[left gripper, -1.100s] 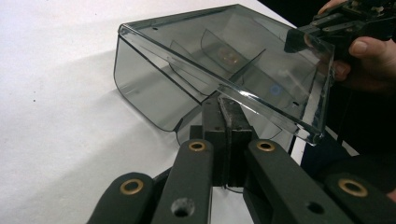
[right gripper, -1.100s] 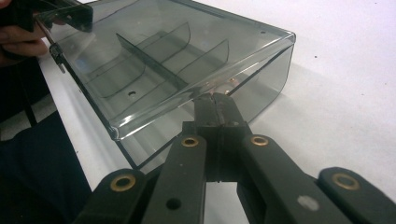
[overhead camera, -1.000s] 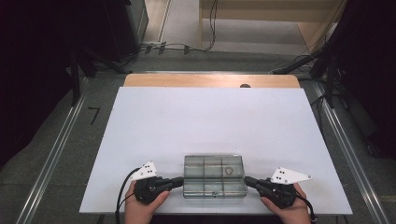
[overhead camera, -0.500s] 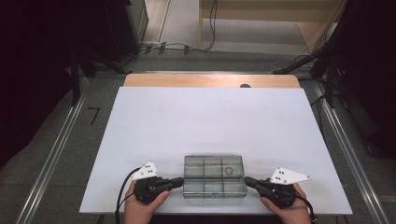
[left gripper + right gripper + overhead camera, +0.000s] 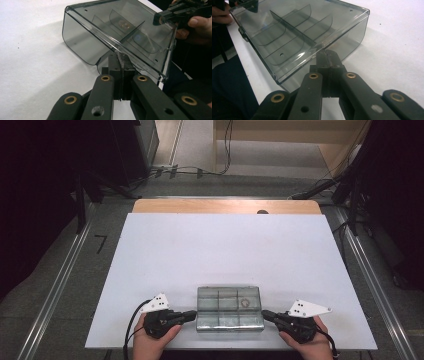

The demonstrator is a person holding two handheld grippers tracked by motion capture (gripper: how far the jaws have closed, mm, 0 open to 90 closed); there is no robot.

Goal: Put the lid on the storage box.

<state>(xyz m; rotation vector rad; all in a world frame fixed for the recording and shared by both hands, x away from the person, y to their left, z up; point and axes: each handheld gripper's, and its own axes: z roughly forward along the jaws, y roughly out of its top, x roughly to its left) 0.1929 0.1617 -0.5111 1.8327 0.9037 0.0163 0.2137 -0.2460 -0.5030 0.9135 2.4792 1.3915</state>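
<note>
- You held the clear plastic box (image 5: pixel 229 309) near the front edge of the white tabletop (image 5: pixel 225 250), the left gripper (image 5: pixel 192 315) at its left end and the right gripper (image 5: pixel 265 314) at its right.
- Both pairs of jaws were closed tight, each nose at an end of the box by its lid; whether they pinched the lid's rim could not be told.
- A small ring (image 5: pixel 245 303) lay in one compartment; a sudden lift could have tipped the box and spilled it.
- An uneven push risked sliding the smooth box off the front edge.

bright overhead light — dark surround | soft shadows | slight blur
</note>
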